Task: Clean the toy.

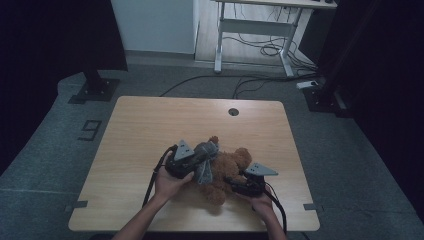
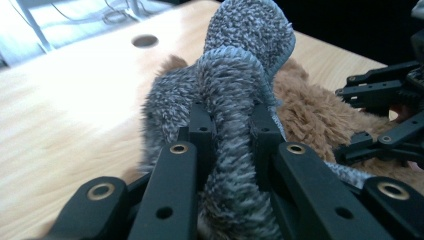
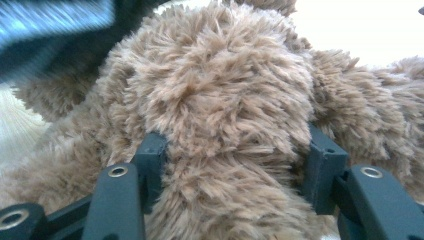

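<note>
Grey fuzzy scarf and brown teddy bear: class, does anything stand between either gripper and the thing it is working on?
Nothing visible does. The left gripper is already shut on the grey fuzzy scarf, and the right gripper is clamped on the brown teddy bear, which lies on the wooden table.

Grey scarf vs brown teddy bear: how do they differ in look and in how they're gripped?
The grey scarf is a narrow, short-piled band; the brown teddy bear is bulky with long shaggy fur. The left gripper pinches the scarf with its jaws close together; the right gripper clamps a thick part of the bear with its jaws much wider apart. Both are soft plush, lying together on the wooden table.
</note>
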{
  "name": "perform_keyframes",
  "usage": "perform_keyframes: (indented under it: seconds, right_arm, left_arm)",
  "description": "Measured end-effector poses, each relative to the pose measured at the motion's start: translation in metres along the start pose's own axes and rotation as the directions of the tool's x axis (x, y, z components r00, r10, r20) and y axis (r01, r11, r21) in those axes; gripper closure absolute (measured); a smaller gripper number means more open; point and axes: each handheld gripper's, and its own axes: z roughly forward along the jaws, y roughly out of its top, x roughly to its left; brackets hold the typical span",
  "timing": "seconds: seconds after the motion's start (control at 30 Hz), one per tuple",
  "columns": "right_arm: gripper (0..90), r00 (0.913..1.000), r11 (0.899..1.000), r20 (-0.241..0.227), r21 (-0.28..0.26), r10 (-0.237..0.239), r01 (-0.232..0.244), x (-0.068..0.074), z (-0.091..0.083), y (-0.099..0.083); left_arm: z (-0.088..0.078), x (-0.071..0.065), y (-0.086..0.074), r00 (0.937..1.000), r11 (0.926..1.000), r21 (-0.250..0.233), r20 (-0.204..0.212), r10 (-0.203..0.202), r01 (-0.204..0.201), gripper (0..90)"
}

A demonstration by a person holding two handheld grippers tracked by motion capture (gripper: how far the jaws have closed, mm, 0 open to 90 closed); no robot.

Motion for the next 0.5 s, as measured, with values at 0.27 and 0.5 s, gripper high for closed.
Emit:
perform_keyframes:
  seconds: [0.27,0.5]
  right_arm:
    - [42.9,1.0000,1.000,-0.002,0.001,0.005,-0.005,-0.001,0.000,0.000]
    - [42.8,0.9999,1.000,-0.005,-0.002,0.013,-0.013,-0.002,0.000,0.000]
  left_arm:
    - [-0.030,0.008,-0.007,0.9979,0.9988,-0.048,-0.065,0.003,-0.007,77.4]
    - [-0.043,0.037,-0.031,0.9911,0.9983,-0.009,-0.119,-0.059,0.058,77.4]
